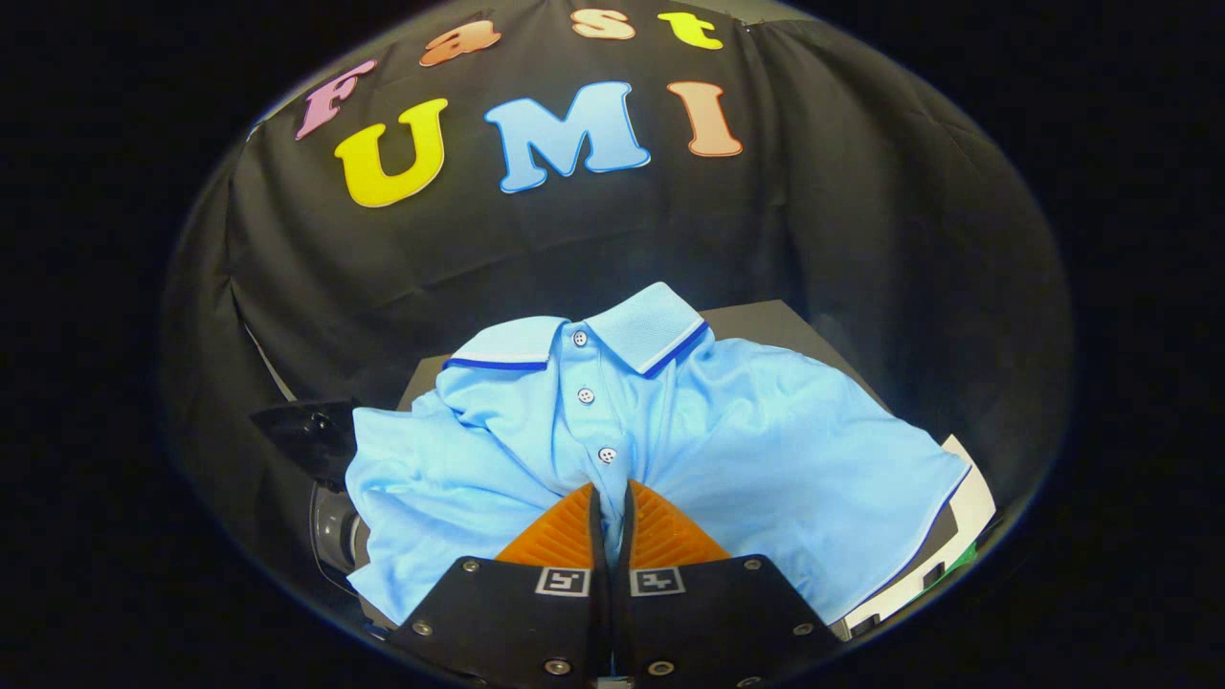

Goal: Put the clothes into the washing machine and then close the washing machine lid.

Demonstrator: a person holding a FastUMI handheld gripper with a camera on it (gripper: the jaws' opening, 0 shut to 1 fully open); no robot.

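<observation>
the gripper (610,493) has its two fingers drawn nearly together, and a narrow fold of the light blue polo shirt (746,450) is pinched between them, just below the lowest of three buttons. cloth gathers into creases that run toward the fingertips from both sides.

the shirt lies front up, with its collar (636,330) pointing away from the gripper toward the booth's black cloth wall (383,268). its button placket runs straight out from the fingertips, so the shirt's long axis follows the line of the fingers. the collar carries a dark blue stripe along its edge.

the shirt spreads wide to either side of the fingers, more to the right, where its hem reaches a white edge (971,502). a dark flat surface (766,321) shows beyond the collar. to the left, just beside the shirt's edge, sit a dark glossy piece (306,431) and a grey rounded part (335,531); what these are i cannot tell.
</observation>
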